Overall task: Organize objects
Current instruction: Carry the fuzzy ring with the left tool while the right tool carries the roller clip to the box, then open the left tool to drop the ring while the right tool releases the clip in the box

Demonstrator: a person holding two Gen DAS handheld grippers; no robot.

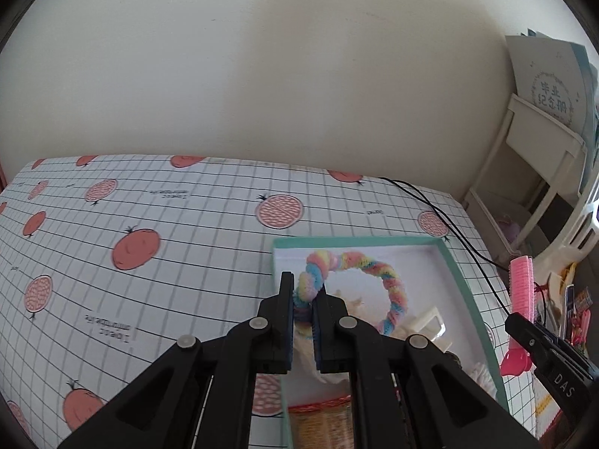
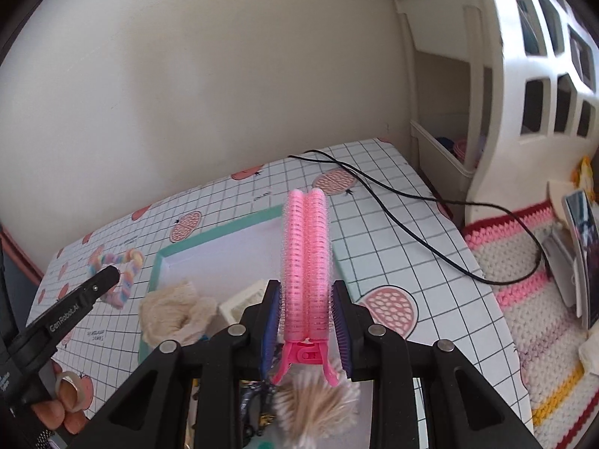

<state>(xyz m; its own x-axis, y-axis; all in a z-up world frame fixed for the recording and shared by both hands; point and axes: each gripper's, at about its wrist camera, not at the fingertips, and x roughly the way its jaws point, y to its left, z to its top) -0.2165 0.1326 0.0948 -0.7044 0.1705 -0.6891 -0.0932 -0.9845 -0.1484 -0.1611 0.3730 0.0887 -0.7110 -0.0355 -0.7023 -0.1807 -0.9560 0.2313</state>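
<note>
Above gridded tablecloth (image 1: 168, 224), rainbow scrunchie (image 1: 359, 265) sits apparently pinched between left jaws.

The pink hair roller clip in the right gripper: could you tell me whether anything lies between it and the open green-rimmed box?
Nothing visible blocks it. The pink hair roller clip, clamped in the right gripper, already hangs over the green-rimmed box, whose far white floor is bare; a cream scrunchie lies nearer.

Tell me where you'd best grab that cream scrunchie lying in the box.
Probably pinch the cream scrunchie across one puffy fold, coming down from above: it lies flat and bunched on the floor of the teal box, with the box's wall close beside it, so a sideways approach looks blocked.
</note>
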